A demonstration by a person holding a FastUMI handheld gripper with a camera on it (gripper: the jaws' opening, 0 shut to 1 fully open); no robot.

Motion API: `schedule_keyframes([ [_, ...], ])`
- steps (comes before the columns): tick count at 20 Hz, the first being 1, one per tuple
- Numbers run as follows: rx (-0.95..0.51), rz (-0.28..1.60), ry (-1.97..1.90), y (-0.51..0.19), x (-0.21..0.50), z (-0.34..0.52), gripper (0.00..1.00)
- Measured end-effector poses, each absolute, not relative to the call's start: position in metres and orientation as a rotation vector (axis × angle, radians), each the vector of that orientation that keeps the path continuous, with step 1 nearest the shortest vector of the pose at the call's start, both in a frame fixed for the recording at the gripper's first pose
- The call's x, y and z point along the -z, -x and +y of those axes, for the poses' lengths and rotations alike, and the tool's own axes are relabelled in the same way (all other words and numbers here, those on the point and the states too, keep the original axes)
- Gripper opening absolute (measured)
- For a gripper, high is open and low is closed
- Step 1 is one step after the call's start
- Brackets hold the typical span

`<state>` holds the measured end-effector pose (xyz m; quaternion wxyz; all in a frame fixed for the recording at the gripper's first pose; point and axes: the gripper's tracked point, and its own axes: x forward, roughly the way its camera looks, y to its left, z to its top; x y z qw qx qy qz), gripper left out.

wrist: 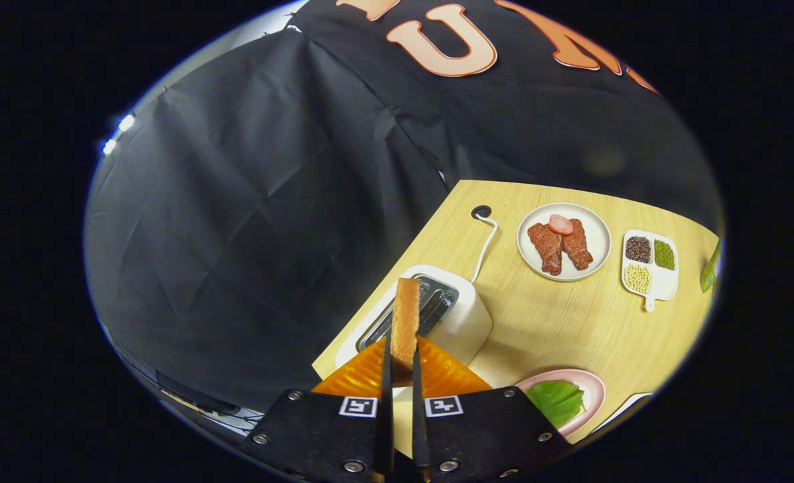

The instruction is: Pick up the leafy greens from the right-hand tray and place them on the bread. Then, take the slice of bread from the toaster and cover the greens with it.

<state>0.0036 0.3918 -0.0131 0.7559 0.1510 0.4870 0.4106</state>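
Gripper view: the gripper (400, 376) is clamping the bread slice (405, 329) edge-on between both fingers, hanging above the toaster (460, 318). The greens (556, 400) are sitting on the pink plate (591, 389) just off to the right, so I'd be swinging over and tipping it flat (slowly!). Meat plate (594, 228) is farther back.

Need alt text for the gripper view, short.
The gripper is shut on a bread slice held upright above a white toaster on a wooden table. A leaf lies on a pink plate beside the fingers; beyond sit a meat plate and a tray of beans.
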Motion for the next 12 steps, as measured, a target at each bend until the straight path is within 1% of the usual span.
schedule_keyframes([
  [12,-0.865,1.031,-0.435,0.017,0.035,0.313,0.11],
])
